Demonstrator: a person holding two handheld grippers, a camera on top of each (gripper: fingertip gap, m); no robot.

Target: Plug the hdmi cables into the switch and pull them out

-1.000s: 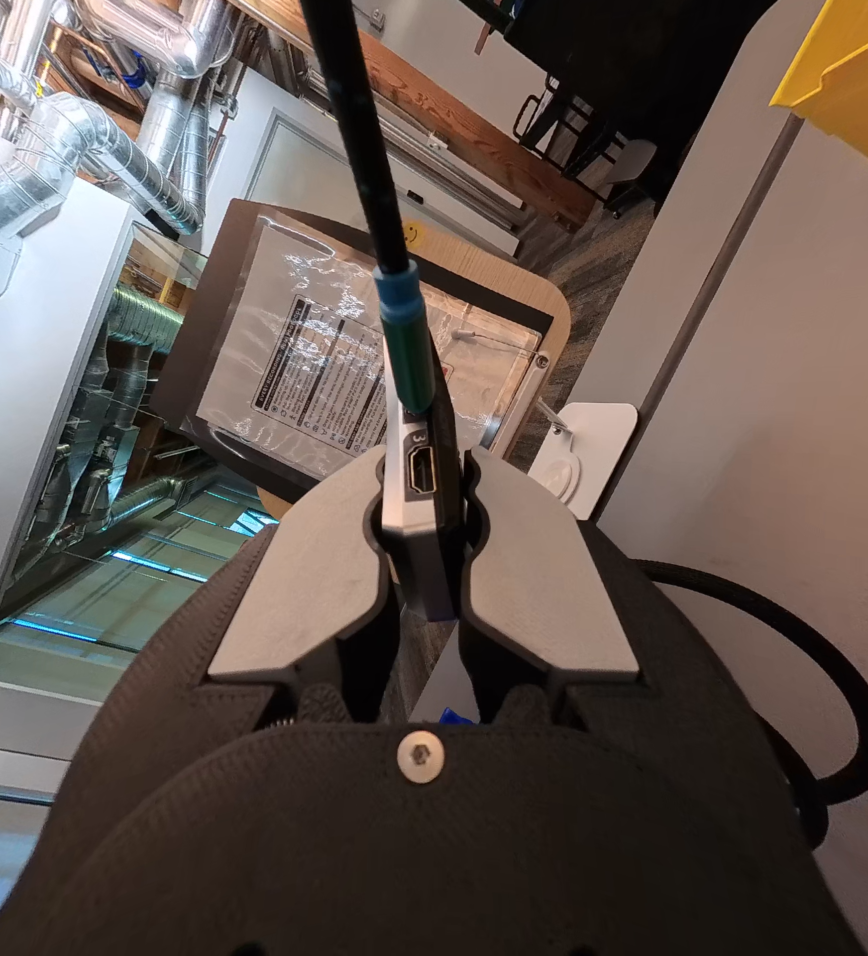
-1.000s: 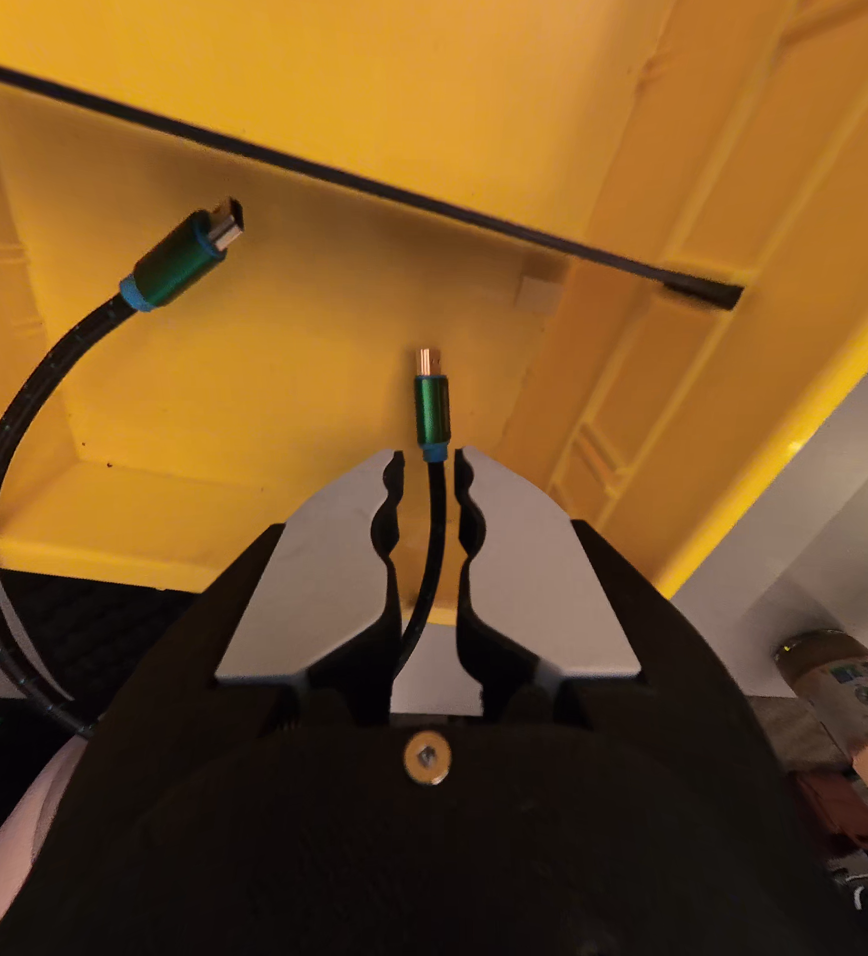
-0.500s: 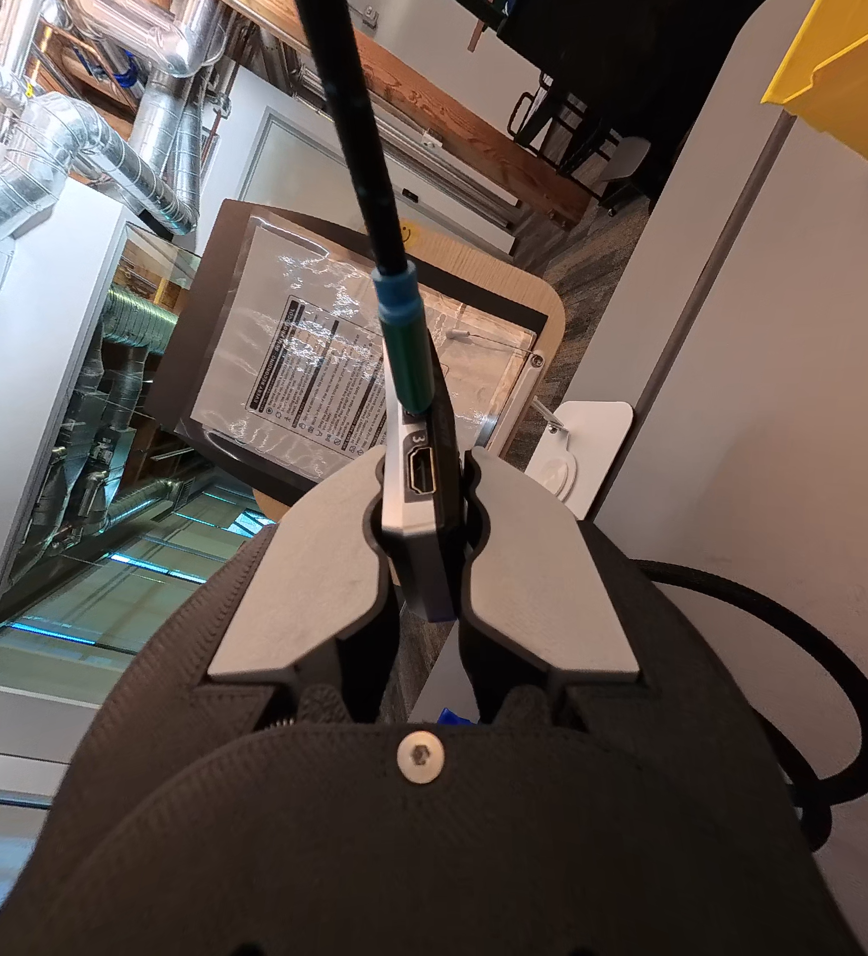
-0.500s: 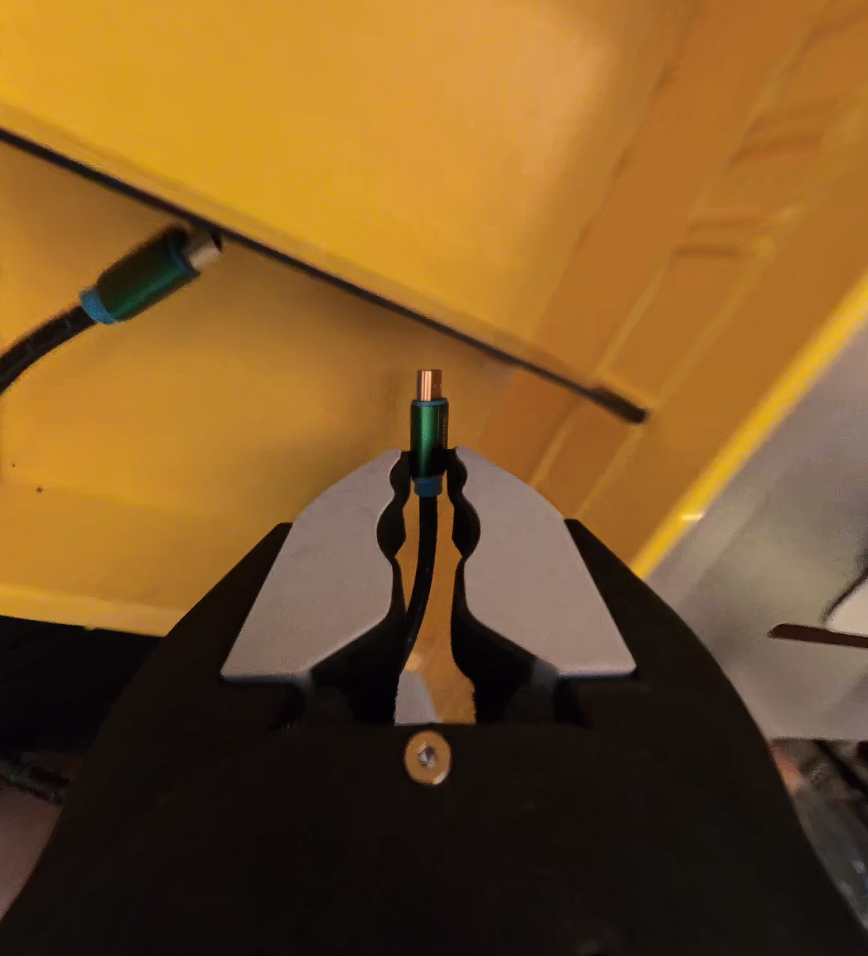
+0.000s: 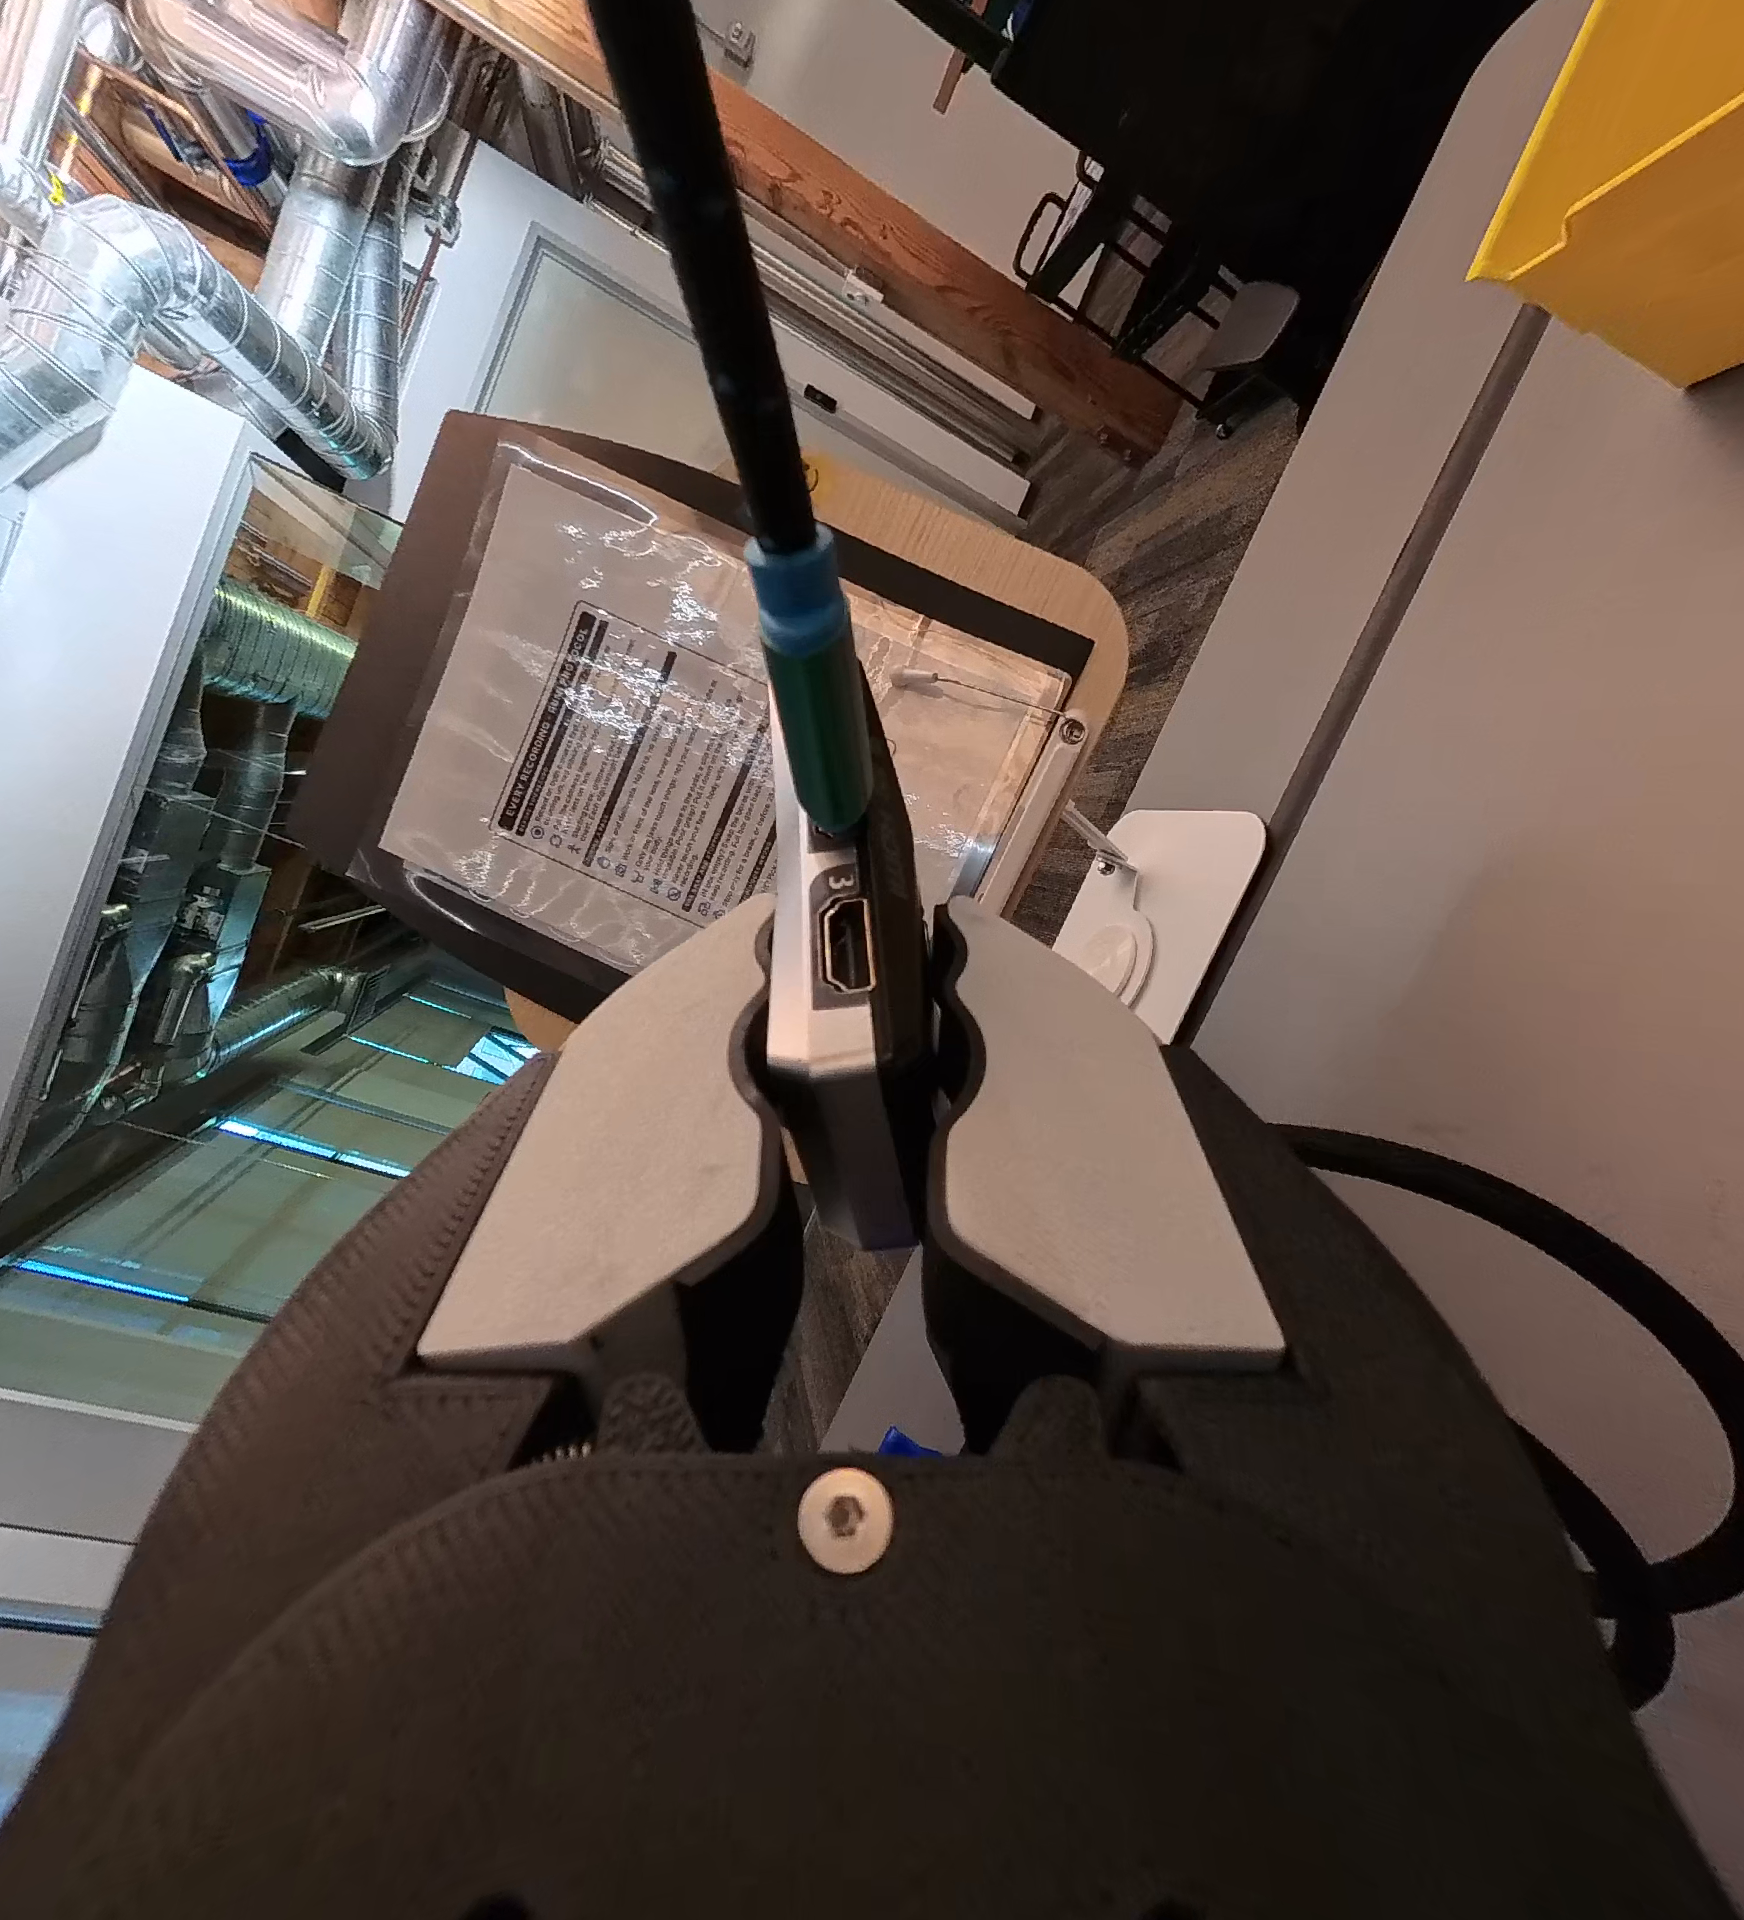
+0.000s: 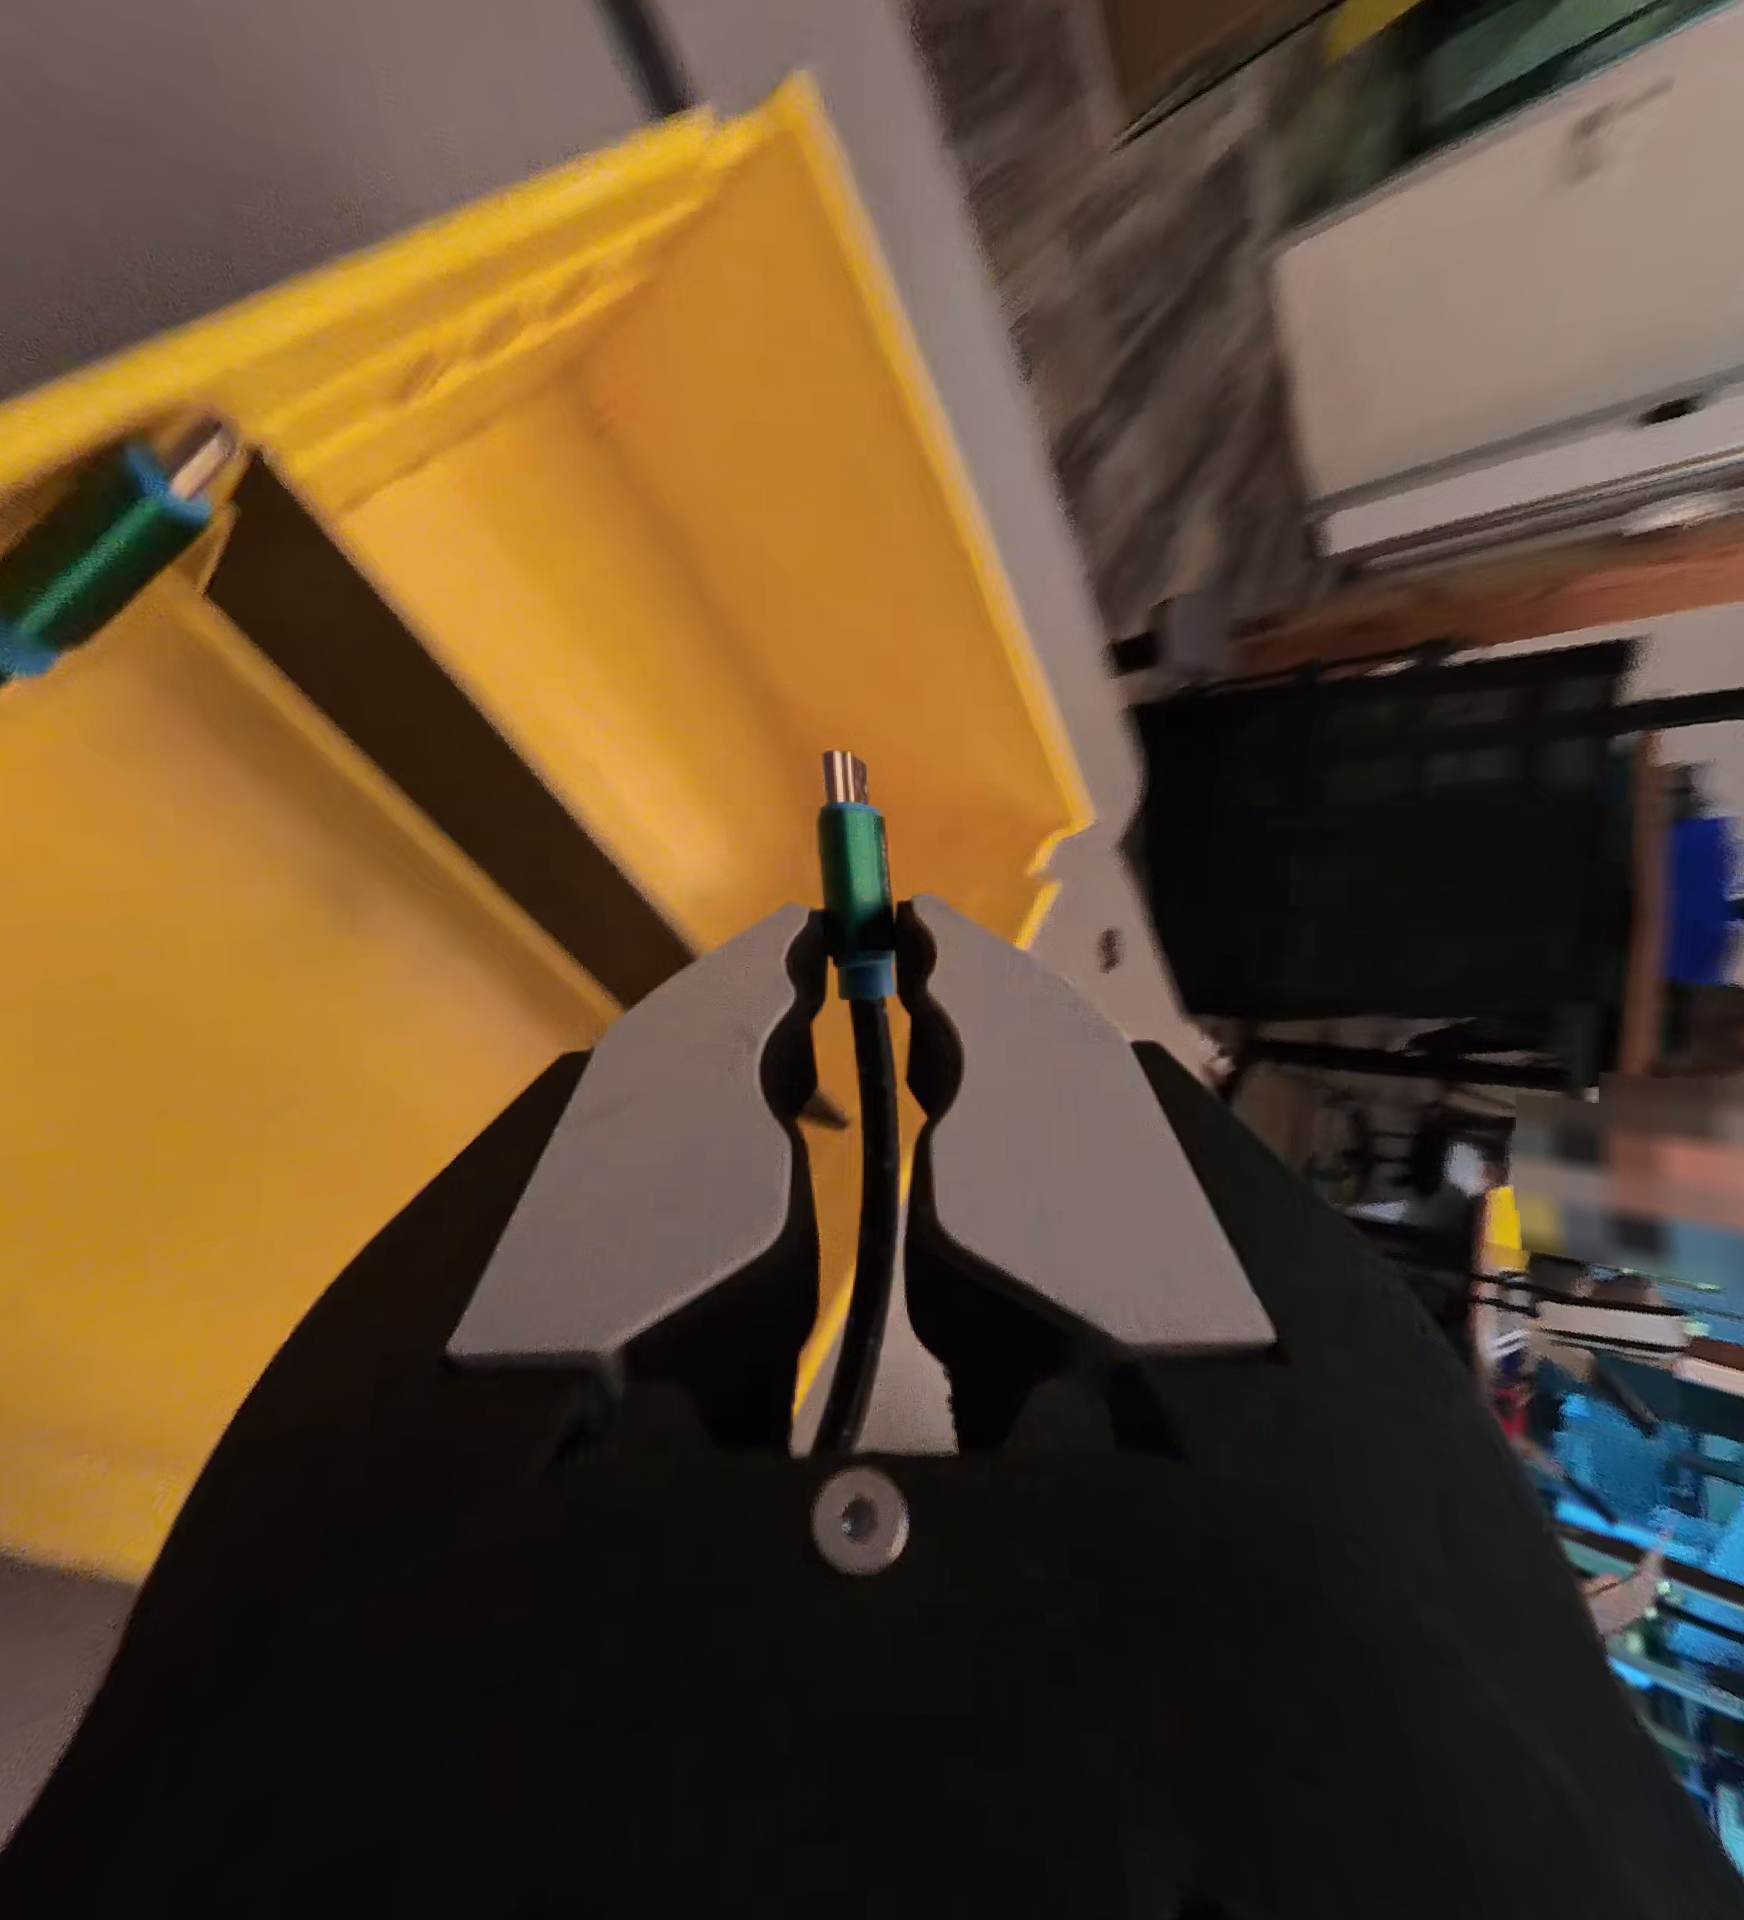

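Both tools grip: the left one holds the switch, the right one holds an HDMI plug.

The left tool (image 5: 855, 971) is closed on the grey switch (image 5: 842, 1049), held edge-on between its fingers; one green-shelled cable plug (image 5: 814, 727) sits in a port at the switch's far end, with an open port (image 5: 844, 940) just below it. The right tool (image 6: 860, 925) pinches a second HDMI plug (image 6: 852, 868) by its green shell, metal tip pointing forward, in front of a yellow bin (image 6: 432, 727). A third plug (image 6: 83, 566) shows blurred at the left.
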